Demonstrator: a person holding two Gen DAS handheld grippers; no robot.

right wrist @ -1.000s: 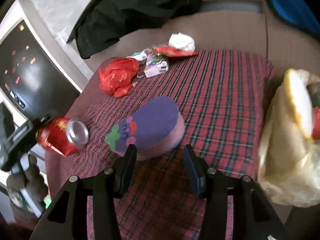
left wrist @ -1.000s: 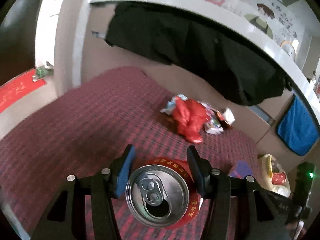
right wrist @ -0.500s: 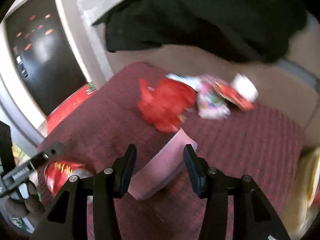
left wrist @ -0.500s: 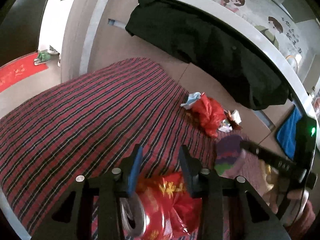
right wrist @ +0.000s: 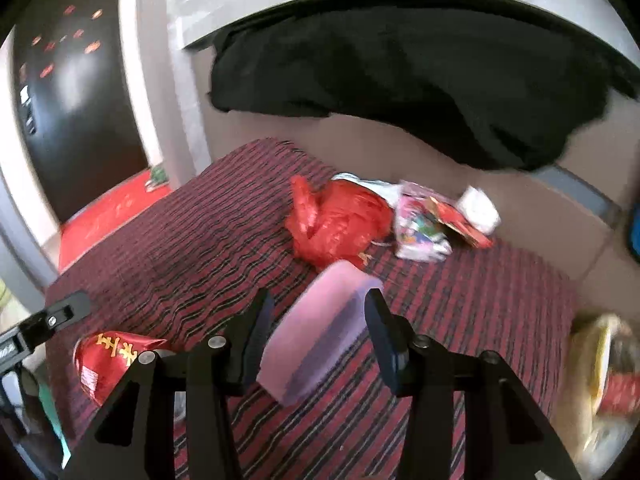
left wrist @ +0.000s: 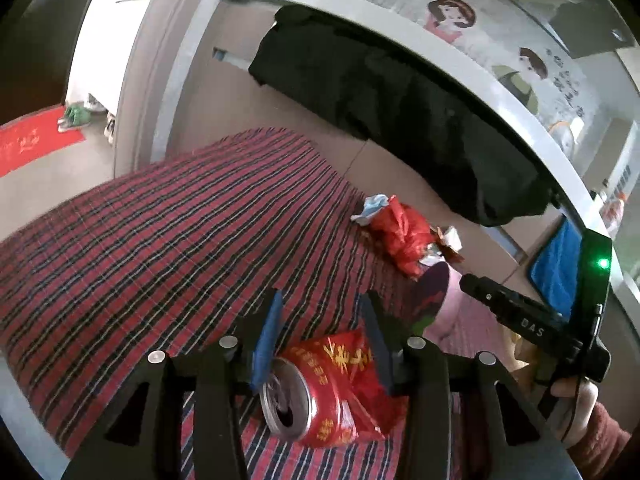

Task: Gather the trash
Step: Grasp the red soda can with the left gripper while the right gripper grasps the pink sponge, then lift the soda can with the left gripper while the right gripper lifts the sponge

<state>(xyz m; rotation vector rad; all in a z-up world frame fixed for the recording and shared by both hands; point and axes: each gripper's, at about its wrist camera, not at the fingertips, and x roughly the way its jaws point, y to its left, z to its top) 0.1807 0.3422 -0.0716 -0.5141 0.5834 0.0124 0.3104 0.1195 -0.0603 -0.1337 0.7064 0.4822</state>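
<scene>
A crushed red drink can [left wrist: 324, 380] sits sideways between the blue pads of my left gripper [left wrist: 322, 304]. Both pads touch it, and the jaws are opening. The can [right wrist: 112, 360] also shows at the bed's near left corner in the right wrist view. My right gripper [right wrist: 320, 304] is shut on a pink foam pad with a purple eggplant face [right wrist: 320, 332], tipped up on edge [left wrist: 432, 296]. Further back on the bed lie a red plastic bag [right wrist: 340, 224], colourful wrappers [right wrist: 420, 232] and a white tissue [right wrist: 480, 204].
The bed carries a red plaid cover [left wrist: 160, 240]. A black garment [left wrist: 400, 120] hangs from the rail above the far side. A yellowish bag with trash [right wrist: 600, 380] sits at the right, and a blue towel [left wrist: 556, 268] hangs beyond it. A red mat [left wrist: 32, 144] lies on the floor.
The can, round and seen from its top a second ago, is now crumpled and lying sideways in the left jaws. The right gripper rose and rolled, tipping the foam pad off the bed onto its edge.
</scene>
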